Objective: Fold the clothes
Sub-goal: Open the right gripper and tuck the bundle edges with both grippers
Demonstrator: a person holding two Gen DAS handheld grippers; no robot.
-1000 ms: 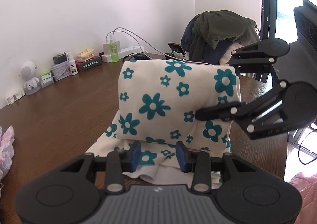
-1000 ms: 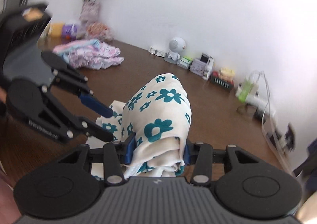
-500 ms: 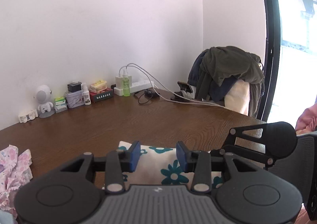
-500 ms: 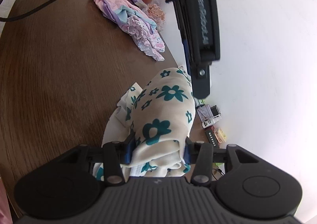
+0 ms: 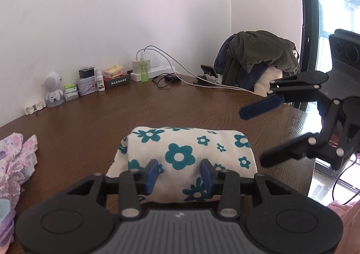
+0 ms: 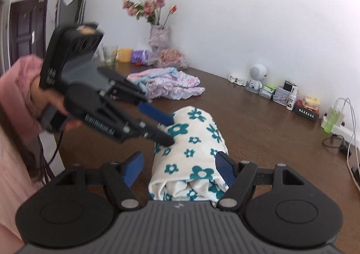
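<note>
The soft cream cloth with teal flowers (image 5: 191,152) lies folded in a puffy roll on the brown wooden table (image 5: 157,108). The right gripper (image 6: 177,167) has just opened wide around its end, pads apart from it. The left gripper (image 5: 178,174) is half open over the cloth, at 9 o'clock from the right one; whether it pinches the cloth is unclear.

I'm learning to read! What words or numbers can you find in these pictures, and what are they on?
None can be read for sure.
Dark box: a white line of characters, too small to read.
Left gripper: raised lettering along its side, too blurred.
Small bottle: label too small.
</note>
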